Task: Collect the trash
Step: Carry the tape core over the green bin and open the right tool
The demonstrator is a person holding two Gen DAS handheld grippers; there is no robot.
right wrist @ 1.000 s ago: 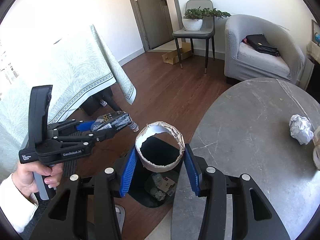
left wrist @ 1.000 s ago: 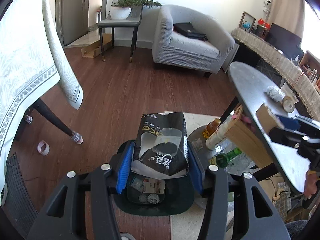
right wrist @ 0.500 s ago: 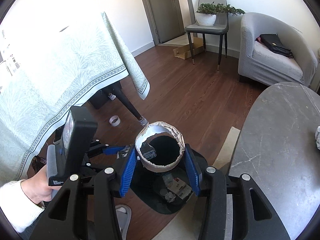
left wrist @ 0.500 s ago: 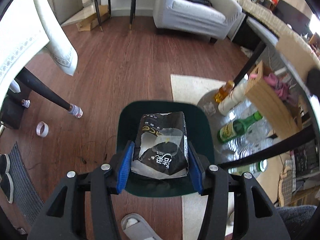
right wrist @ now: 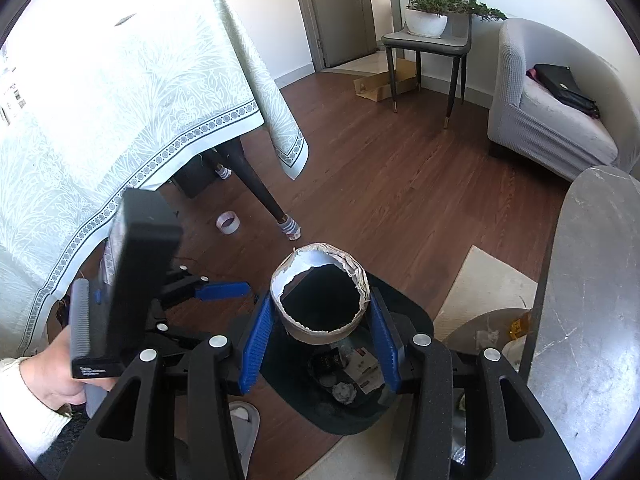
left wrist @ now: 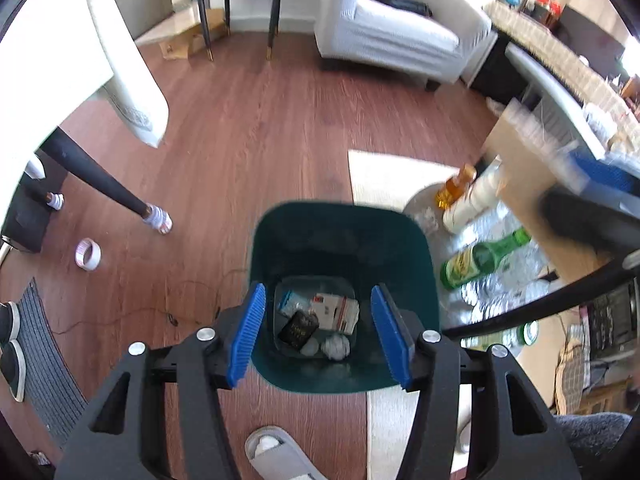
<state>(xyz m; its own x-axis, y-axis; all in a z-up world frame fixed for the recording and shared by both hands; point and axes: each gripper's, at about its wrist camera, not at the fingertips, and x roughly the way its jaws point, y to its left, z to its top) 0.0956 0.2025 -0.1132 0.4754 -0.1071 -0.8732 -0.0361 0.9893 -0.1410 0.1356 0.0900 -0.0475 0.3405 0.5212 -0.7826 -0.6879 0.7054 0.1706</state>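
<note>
the dark green bin [left wrist: 344, 236] is standing on the floor right under my grippers. my left gripper [left wrist: 318, 332] is opening, nothing between its pads, black packet [left wrist: 298, 329] lying inside the bin. my right gripper [right wrist: 320, 334] is pinching a torn paper cup [right wrist: 320, 300] above the bin.

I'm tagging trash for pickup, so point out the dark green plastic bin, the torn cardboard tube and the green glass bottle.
Dark green plastic bin [left wrist: 340, 236]: left wrist view, inner back wall.
Torn cardboard tube [right wrist: 316, 330]: right wrist view, outer wall near its lower edge.
Green glass bottle [left wrist: 476, 262]: left wrist view, on its body.
</note>
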